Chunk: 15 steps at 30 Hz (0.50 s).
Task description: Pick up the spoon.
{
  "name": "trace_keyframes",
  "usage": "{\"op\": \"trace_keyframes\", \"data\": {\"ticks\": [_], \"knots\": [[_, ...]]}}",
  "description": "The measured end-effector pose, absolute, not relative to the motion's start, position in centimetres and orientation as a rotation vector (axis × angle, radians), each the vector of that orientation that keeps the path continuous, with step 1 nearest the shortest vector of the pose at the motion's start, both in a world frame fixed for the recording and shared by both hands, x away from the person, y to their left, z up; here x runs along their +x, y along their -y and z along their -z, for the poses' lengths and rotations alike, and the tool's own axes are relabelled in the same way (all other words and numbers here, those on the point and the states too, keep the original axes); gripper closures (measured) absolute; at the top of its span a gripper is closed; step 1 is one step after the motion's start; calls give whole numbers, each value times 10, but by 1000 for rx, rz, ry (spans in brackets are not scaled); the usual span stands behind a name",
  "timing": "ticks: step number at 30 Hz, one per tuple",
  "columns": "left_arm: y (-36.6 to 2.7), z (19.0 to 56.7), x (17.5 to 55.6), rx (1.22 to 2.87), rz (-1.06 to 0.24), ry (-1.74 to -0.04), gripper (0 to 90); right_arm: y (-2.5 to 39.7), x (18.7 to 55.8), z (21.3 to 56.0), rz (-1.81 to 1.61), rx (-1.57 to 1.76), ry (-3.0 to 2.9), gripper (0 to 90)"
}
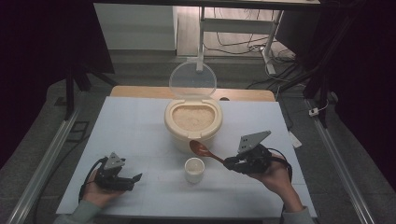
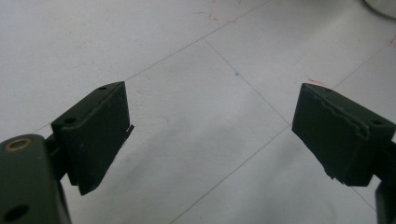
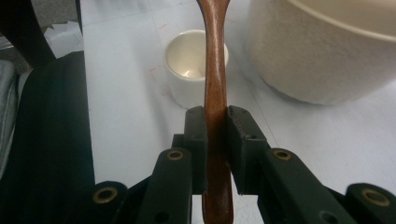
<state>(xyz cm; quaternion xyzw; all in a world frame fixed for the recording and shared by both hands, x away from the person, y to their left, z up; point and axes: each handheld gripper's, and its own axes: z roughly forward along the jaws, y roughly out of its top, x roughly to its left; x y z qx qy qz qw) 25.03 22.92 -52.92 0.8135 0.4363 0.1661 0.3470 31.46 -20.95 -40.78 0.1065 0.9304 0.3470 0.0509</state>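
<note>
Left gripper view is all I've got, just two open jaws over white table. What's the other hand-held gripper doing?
Observer: The right hand-held gripper is shut on the handle of a brown wooden spoon.
Operator: Where is the spoon's bowl?
Observer: In the high view it hangs above the table between a small white cup and a cream rice container.
Operator: Is the container open?
Observer: Yes, its clear lid stands up at the back, with rice showing inside.
Operator: Anything in the cup?
Observer: The right gripper view shows it looking empty.
</note>
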Motion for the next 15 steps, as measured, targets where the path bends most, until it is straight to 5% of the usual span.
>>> {"op": "trace_keyframes", "data": {"ticks": [15], "knots": [[-229, 529, 250, 2112, -432, -1128, 112, 187, 309, 410, -1039, 247, -2853, 784]]}}
